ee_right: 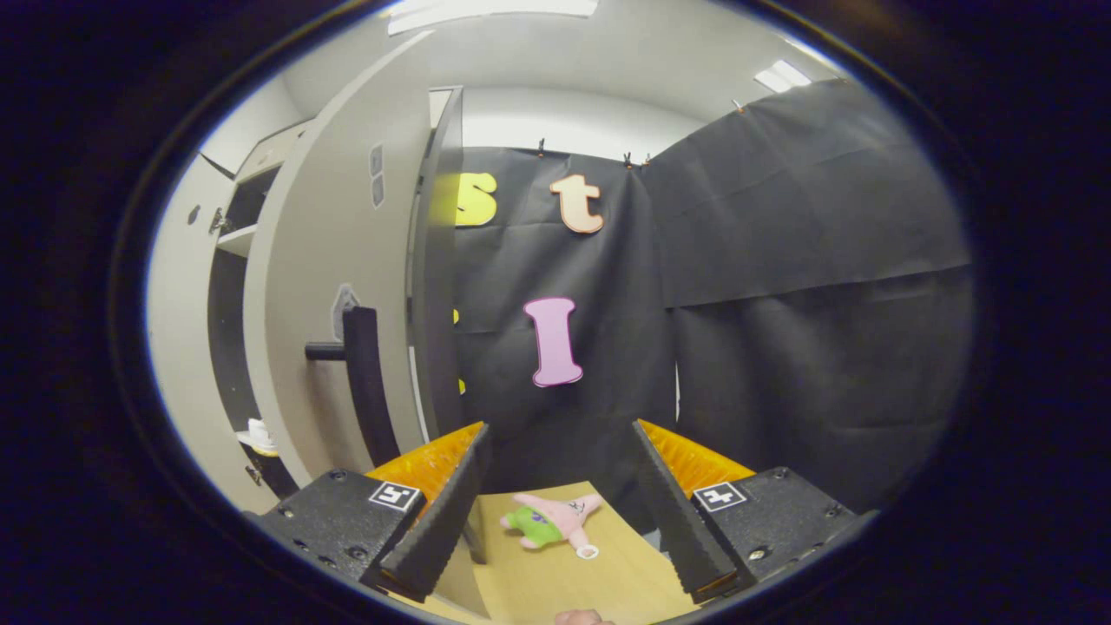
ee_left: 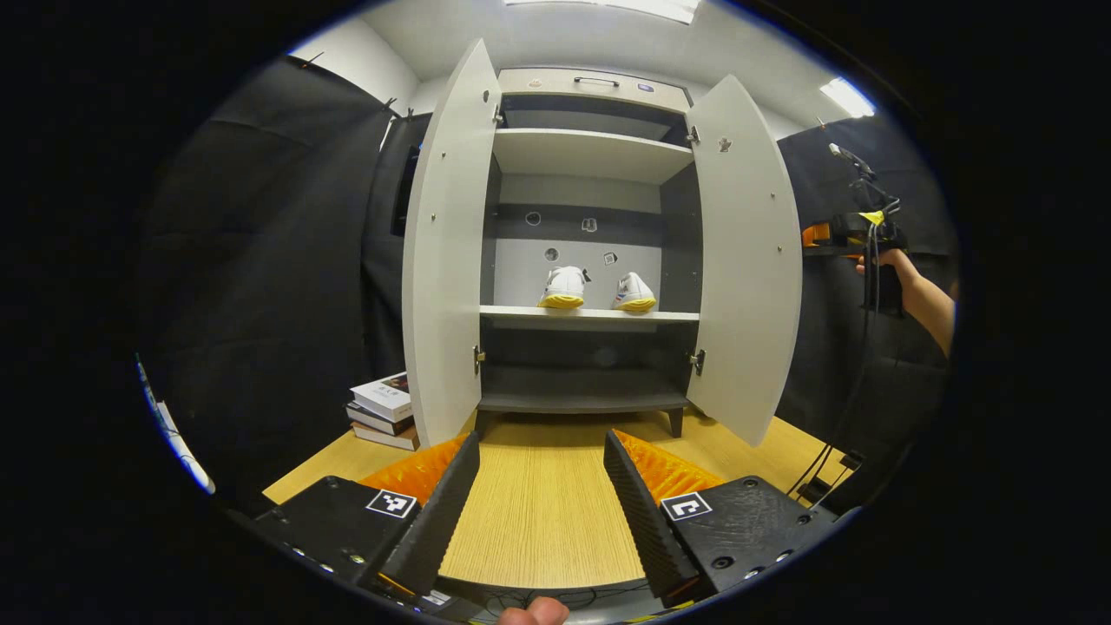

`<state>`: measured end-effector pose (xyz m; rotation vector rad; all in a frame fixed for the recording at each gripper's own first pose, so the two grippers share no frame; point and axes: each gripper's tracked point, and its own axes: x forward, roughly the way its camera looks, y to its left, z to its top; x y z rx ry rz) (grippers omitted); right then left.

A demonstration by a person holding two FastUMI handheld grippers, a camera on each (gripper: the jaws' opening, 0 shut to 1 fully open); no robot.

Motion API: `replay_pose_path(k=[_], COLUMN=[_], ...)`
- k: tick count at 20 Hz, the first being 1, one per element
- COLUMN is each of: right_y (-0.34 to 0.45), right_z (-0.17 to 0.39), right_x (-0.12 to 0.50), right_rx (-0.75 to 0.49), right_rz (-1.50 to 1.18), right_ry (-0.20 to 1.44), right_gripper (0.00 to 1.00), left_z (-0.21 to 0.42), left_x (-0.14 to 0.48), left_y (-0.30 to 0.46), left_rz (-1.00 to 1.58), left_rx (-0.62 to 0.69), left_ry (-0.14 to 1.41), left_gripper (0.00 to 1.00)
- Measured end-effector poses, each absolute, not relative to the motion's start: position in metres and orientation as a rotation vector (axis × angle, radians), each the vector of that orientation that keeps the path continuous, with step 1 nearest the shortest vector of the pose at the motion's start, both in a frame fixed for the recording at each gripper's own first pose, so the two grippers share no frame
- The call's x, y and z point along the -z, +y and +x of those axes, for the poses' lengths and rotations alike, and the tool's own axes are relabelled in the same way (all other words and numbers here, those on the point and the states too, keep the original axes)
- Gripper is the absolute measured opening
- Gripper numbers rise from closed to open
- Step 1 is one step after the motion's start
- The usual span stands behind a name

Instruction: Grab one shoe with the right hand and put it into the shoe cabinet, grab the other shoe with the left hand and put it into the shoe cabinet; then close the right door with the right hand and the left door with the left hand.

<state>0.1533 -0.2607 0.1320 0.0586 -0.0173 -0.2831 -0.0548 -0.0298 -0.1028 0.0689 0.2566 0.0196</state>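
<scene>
A grey shoe cabinet (ee_left: 590, 156) stands with both doors swung wide. Two white shoes with yellow soles, one (ee_left: 563, 287) on the left and one (ee_left: 634, 293) on the right, rest on its middle shelf (ee_left: 590, 316). My left gripper (ee_left: 542, 451) is open and empty, low in front of the cabinet over the wooden floor. My right gripper (ee_right: 560, 443) is open and empty, to the right of the right door (ee_right: 334, 286), beside its black handle (ee_right: 360, 382). In the left gripper view the right gripper (ee_left: 872, 234) is held by a hand beyond the right door (ee_left: 746, 260).
A stack of books (ee_left: 384, 408) lies on the floor left of the left door (ee_left: 447, 252). A pink and green plush toy (ee_right: 551, 521) lies on the wooden floor by the right door. Cables (ee_left: 825, 469) run down at the right.
</scene>
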Motion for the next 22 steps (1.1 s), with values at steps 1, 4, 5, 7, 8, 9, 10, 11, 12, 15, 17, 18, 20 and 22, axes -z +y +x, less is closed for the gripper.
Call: replay_pose_path(k=[1,4,5,7,8,9,10,11,12,15,17,18,20,22], right_y=[-0.261,-0.253,-0.254,-0.245,-0.243,-0.24,-0.236,-0.231,-0.224,-0.199,-0.183,-0.174,-0.155,-0.135], right_z=[0.157,0.162,0.163,0.165,0.164,0.163,0.161,0.16,0.159,0.16,0.162,0.163,0.167,0.175], right_x=[-0.133,-0.13,-0.131,-0.131,-0.132,-0.132,-0.135,-0.135,-0.136,-0.135,-0.134,-0.134,-0.133,-0.132], right_rx=[0.28,0.252,0.257,0.248,0.247,0.249,0.249,0.249,0.242,0.197,0.169,0.153,0.125,0.1], right_rz=[0.061,0.072,0.076,0.082,0.078,0.058,0.04,0.026,0.025,0.024,0.024,0.024,0.03,0.044], right_ry=[-0.017,-0.003,-0.005,0.002,-0.01,-0.014,-0.029,-0.029,-0.032,-0.03,-0.026,-0.029,-0.034,-0.035], right_gripper=[0.99,0.99,0.99,0.96,0.98,0.98,0.97,0.97,0.97,0.97,0.98,0.97,0.97,0.97], left_z=[-0.054,-0.053,-0.053,-0.053,-0.053,-0.053,-0.053,-0.054,-0.054,-0.054,-0.056,-0.057,-0.057,-0.059], left_x=[0.103,0.103,0.105,0.108,0.11,0.112,0.113,0.112,0.112,0.114,0.114,0.113,0.113,0.115], left_y=[-0.029,-0.029,-0.03,-0.032,-0.033,-0.036,-0.038,-0.039,-0.04,-0.039,-0.035,-0.032,-0.024,-0.016], left_rz=[0.066,0.068,0.068,0.065,0.061,0.058,0.057,0.057,0.056,0.06,0.058,0.058,0.057,0.053], left_rx=[-0.02,-0.023,-0.021,-0.016,-0.013,-0.008,-0.003,0.001,0.006,0.011,0.007,0.001,-0.012,-0.024], left_ry=[0.26,0.26,0.263,0.273,0.279,0.285,0.289,0.286,0.283,0.289,0.289,0.288,0.286,0.294], left_gripper=[0.87,0.87,0.87,0.87,0.87,0.87,0.87,0.87,0.87,0.86,0.87,0.87,0.87,0.87])
